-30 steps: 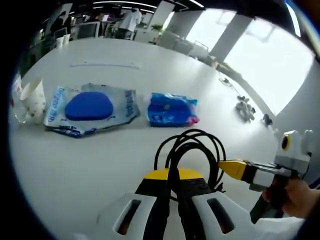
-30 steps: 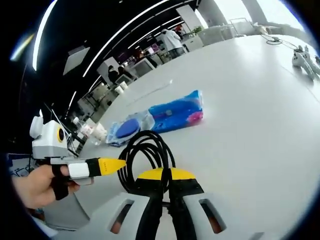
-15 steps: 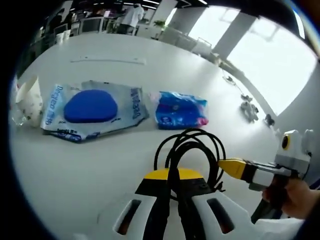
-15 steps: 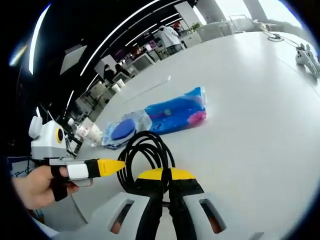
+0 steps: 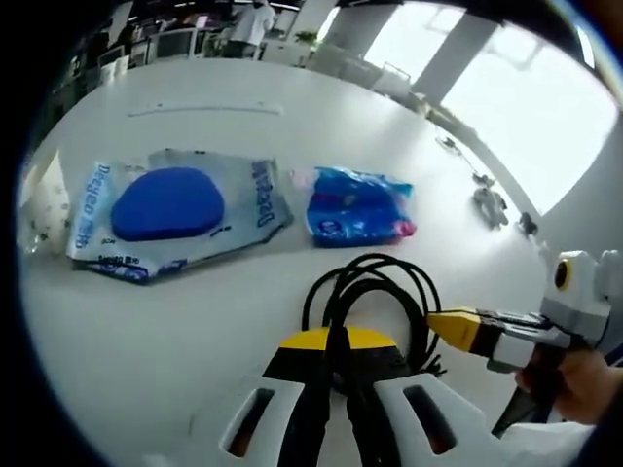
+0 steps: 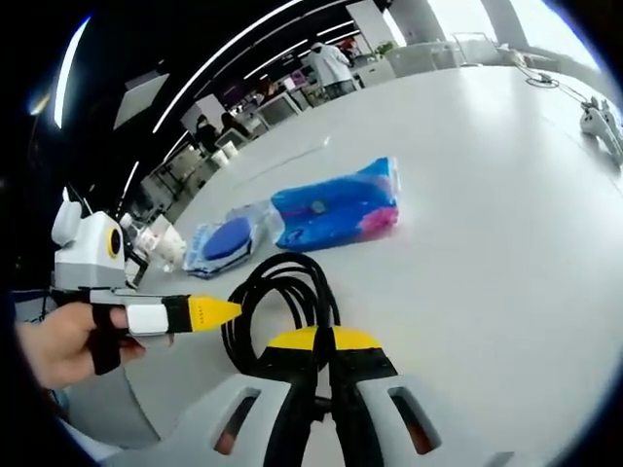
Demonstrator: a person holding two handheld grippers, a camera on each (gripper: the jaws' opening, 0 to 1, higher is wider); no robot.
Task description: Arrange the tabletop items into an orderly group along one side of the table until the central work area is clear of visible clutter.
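Two tools pinch one coiled black cable (image 5: 375, 292): the left tool (image 5: 336, 409) and the right tool (image 6: 316, 409) each have their jaws pressed together on its strands. The coil is judged light, flexible and springy; grip several strands together so the loops do not fan out. It hangs just above the white table (image 5: 146, 331). Beyond it lie a wet-wipes pack (image 5: 170, 209) and, just beside that, a blue-and-pink packet (image 5: 358, 204), both soft, crinkly and liable to slide; take them by an edge. A paper cup (image 6: 161, 243) stands near the wipes.
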